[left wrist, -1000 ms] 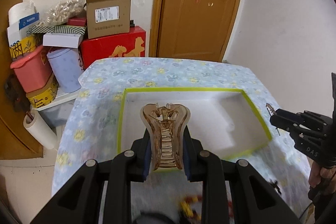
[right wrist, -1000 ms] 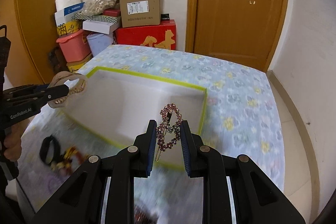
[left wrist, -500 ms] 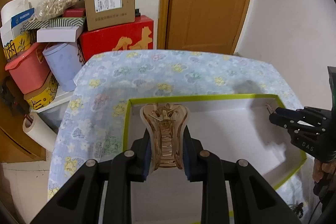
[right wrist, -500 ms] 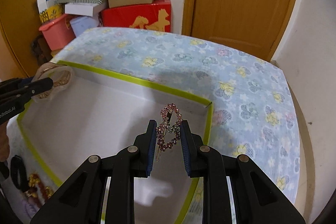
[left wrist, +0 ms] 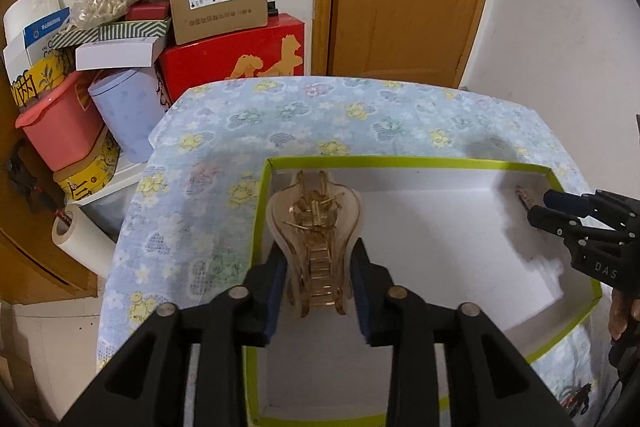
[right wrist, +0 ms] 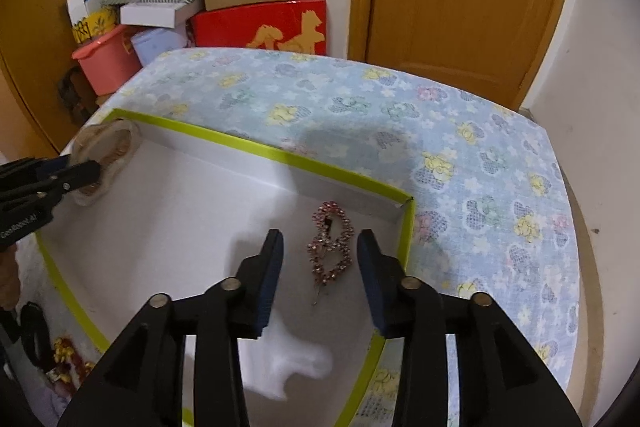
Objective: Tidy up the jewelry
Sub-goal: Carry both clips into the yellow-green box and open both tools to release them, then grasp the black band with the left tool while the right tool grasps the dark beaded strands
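Since a second ago we have brought both grippers down from above the flowered tablecloth [right wrist: 460, 131] into the white box [left wrist: 420, 211] with the lime-green rim, and both sets of jaws, then pinched tight on their pieces, are now opening.

In our left gripper [left wrist: 318, 293] sits the hair claw [left wrist: 316, 227] — translucent amber plastic with a gold-coloured spring and a ladder of teeth down its middle. It lies in the box's far left corner, long axis running straight away from the camera, its rounded hinge end toward the far wall and its teeth end toward us. The blue pads stand close on either side; we cannot tell whether they touch its flanks.

Our right gripper [right wrist: 320, 267] is spread well clear of the hair clip [right wrist: 330, 247], a looped figure-eight of pink and dark red stones with a thin metal pin trailing from its near end. The clip lies flat on the box floor near the far right corner, between the pads and apart from both, long axis pointing away from us with a slight lean.

More trinkets [right wrist: 60, 355] lie on the cloth outside the box.
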A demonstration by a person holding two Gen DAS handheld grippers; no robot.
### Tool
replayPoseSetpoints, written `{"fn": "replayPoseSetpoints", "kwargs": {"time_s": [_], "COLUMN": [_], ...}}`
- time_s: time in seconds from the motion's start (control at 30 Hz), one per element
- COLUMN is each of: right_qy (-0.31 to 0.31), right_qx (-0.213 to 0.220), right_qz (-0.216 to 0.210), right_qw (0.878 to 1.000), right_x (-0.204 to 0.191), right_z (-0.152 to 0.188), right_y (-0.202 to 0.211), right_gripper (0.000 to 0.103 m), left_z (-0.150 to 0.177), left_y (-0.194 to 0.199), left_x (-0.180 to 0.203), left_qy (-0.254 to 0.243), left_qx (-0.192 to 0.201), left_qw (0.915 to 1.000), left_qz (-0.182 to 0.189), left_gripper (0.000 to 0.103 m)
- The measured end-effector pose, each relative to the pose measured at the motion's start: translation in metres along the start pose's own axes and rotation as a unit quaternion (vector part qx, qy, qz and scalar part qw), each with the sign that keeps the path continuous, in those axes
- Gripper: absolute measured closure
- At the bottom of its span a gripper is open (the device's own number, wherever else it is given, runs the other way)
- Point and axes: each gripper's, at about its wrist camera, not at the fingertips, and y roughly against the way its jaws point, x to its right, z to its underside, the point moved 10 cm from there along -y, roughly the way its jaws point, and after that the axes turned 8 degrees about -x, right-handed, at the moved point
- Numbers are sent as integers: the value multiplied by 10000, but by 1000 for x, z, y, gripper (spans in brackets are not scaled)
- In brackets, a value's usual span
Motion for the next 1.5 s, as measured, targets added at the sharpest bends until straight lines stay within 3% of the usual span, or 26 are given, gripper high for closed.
{"fn": "replayPoseSetpoints", "kwargs": {"time_s": [0.1,0.37,0.87,1.23,1.5], "right_qy": [-3,-89,-253,-297,-238], "right_qx": [65,271,498,461,480], "right_qz": [-43,-215,-477,-542,-604], "right_qw": [10000,9994,9973,9970,9967], "right_x": [-2,-13,-41,-63,-73], "right_z": [2,22,117,179,195], "right_y": [9,48,126,148,156], "right_gripper": [58,58,58,58,58], "left_z": [0,14,91,146,167], "left_y": [8,36,112,139,144], "left_x": [1,4,13,22,23], "left_qy": [-5,-55,-3,1,46], "left_qx": [74,208,417,393,336], "left_qw": [10000,9997,9988,9989,9991], "left_qz": [61,136,271,257,274], "left_gripper": [58,57,57,57,57]}}
